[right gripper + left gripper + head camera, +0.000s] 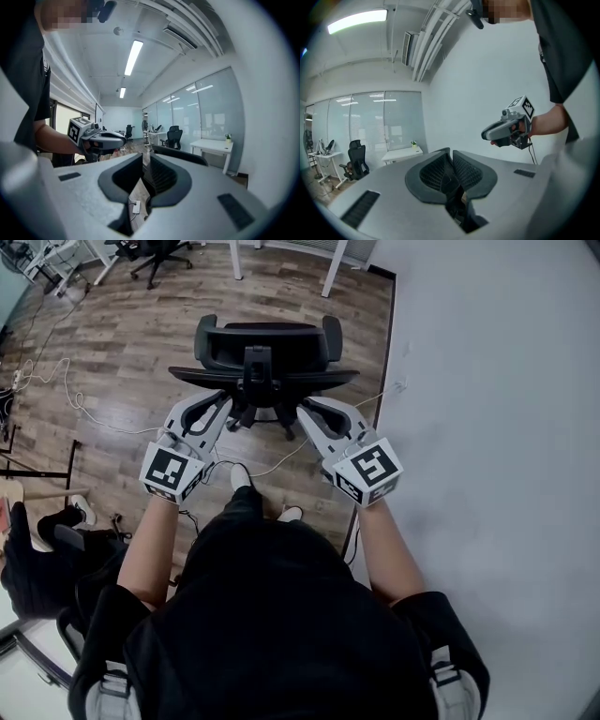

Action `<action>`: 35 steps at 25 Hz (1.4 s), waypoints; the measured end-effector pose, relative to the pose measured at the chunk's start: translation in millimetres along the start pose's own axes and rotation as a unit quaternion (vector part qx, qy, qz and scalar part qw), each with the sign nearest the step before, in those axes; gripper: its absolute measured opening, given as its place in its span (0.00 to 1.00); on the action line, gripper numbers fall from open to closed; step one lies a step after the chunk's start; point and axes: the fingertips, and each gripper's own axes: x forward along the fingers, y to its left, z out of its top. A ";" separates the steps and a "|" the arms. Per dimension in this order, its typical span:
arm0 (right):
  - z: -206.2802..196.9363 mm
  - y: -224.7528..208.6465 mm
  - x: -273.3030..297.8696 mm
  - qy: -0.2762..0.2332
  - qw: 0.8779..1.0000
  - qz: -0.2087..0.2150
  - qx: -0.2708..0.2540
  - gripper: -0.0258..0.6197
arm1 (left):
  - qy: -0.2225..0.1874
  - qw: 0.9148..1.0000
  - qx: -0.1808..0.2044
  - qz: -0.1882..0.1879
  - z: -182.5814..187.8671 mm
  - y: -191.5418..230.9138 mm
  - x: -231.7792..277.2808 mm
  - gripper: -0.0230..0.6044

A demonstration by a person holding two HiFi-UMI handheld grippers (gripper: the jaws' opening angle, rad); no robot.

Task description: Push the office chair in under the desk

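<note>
I count one black office chair with armrests (267,341) before me and two grippers, the left gripper (214,401) and the right gripper (317,409). Both have their fingers narrowly apart and empty. Only the gripper views show the long ceiling lights (356,21).

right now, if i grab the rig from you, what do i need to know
Left gripper: jaws slightly apart, nothing between them.
Right gripper: the same, empty.
Both sit just behind the back of the chair; I can't tell whether they touch it.
The chair stands out on the wood floor, seat facing away from you.
The white legs beyond it are probably the desk; its top is out of view.
Done: lined up behind the chair.
Left: push it forward until it is under the desk.
</note>
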 end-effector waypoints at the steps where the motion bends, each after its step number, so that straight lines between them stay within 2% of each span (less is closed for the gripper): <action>1: -2.7 -3.6 5.1 0.009 1.000 0.000 -0.001 0.09 | 0.004 1.000 0.002 -0.003 -3.2 5.9 3.0 0.11; 8: -21.3 -31.2 38.3 0.066 0.998 -0.004 -0.010 0.13 | 0.042 0.998 0.021 -0.029 -28.4 38.5 25.0 0.13; 12: -33.7 -46.3 54.2 0.106 0.994 0.002 -0.017 0.16 | 0.067 0.996 0.030 -0.049 -43.9 53.2 35.5 0.18; 18: -64.1 -67.1 72.6 0.195 0.979 0.022 -0.052 0.27 | 0.126 0.985 0.068 -0.096 -76.4 63.5 50.0 0.26; 23: -87.0 -84.9 80.1 0.251 0.964 0.029 -0.086 0.30 | 0.174 0.970 0.110 -0.128 -107.7 66.3 60.5 0.28; 26: -97.8 -90.9 84.3 0.286 0.951 0.036 -0.113 0.30 | 0.206 0.958 0.136 -0.147 -125.5 70.1 62.7 0.30; 31: -112.8 -100.1 91.6 0.353 0.917 0.062 -0.174 0.30 | 0.253 0.933 0.188 -0.174 -147.2 82.3 66.2 0.33; 35: -126.8 -110.0 94.0 0.394 0.891 0.067 -0.214 0.30 | 0.287 0.912 0.226 -0.188 -162.9 93.4 65.9 0.33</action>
